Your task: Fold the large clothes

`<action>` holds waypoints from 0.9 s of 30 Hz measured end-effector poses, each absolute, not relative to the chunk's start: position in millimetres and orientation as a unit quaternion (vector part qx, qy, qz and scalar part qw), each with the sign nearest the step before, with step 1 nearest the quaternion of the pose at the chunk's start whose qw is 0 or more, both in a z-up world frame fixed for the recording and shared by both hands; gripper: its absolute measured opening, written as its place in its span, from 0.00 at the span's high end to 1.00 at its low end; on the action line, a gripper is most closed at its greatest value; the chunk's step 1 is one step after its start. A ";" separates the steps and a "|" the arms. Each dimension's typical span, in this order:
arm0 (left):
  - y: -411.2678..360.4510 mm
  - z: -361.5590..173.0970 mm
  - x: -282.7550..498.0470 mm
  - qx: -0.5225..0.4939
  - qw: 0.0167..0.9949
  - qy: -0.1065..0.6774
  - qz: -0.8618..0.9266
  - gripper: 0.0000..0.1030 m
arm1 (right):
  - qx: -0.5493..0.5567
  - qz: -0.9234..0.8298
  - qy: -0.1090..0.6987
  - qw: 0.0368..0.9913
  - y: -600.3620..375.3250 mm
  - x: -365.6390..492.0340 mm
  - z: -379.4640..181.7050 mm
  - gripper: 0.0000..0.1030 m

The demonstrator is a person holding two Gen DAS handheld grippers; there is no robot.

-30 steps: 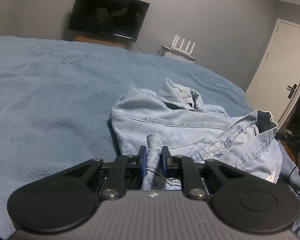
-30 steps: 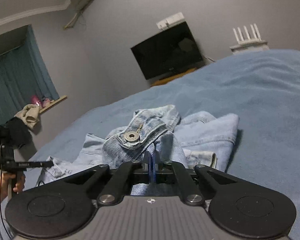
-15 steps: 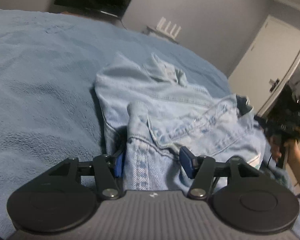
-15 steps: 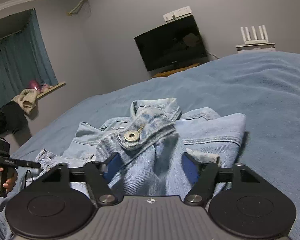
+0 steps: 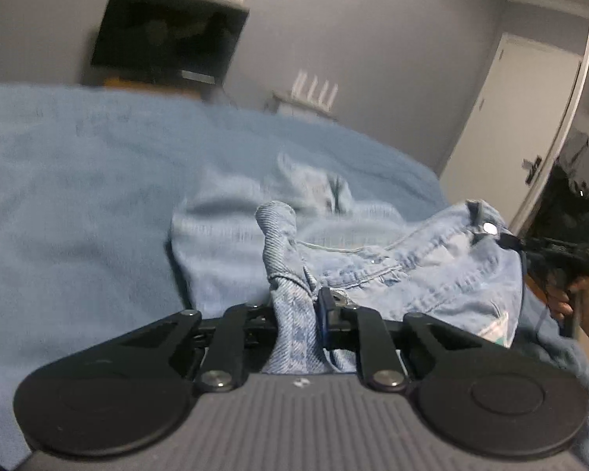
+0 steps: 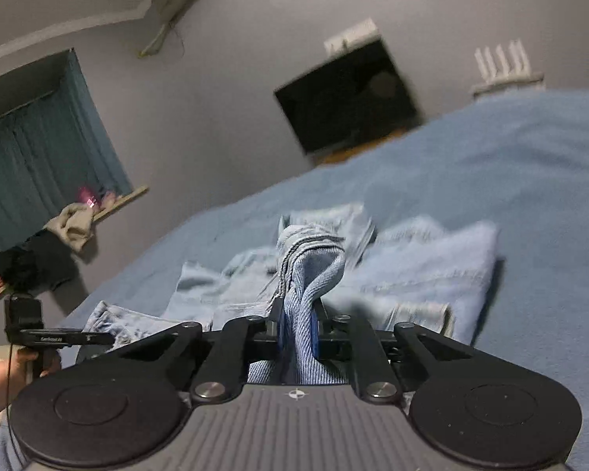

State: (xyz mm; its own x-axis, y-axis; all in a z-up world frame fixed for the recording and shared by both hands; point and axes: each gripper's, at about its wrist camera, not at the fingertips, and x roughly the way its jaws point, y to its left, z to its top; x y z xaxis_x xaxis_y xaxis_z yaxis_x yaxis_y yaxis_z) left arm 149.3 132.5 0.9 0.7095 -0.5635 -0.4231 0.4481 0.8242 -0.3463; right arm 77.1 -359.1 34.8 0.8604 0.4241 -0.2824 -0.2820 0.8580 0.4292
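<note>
A light blue denim jacket (image 5: 412,259) lies rumpled on the blue bed cover (image 5: 78,180). My left gripper (image 5: 298,314) is shut on a bunched fold of its near edge, which stands up between the fingers. In the right wrist view the jacket (image 6: 424,259) spreads ahead. The jaws of my right gripper (image 6: 296,325) are closing, and their pads press on a thick roll of denim. Each gripper shows in the other's view: the right gripper (image 5: 546,247) at the jacket's buttoned corner, the left gripper (image 6: 59,339) at the far left, held by a hand (image 6: 23,361).
The bed cover (image 6: 510,165) stretches wide around the jacket. A dark TV (image 5: 165,35) hangs on the far wall beside a router (image 5: 314,90). A white door (image 5: 502,117) is at the right. Teal curtains (image 6: 39,157) and a ledge with clothes (image 6: 70,223) are at the left.
Half a second ago both grippers stood open around the denim; now both have closed on bunched folds. The button seen by the right gripper is now hidden. Both views are blurred.
</note>
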 end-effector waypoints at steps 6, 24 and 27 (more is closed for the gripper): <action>121.6 39.9 205.6 -0.127 0.935 0.218 -0.251 0.88 | 0.206 0.140 0.129 0.960 -363.2 88.5 75.1 0.88; 40.6 11.2 377.9 -0.008 0.945 0.293 -0.143 0.86 | 0.161 -0.046 0.217 0.962 -353.3 268.0 12.5 0.88; 37.4 -0.7 377.7 0.008 0.941 0.307 -0.143 0.84 | 0.129 -0.057 0.252 0.957 -347.2 284.4 -1.6 0.87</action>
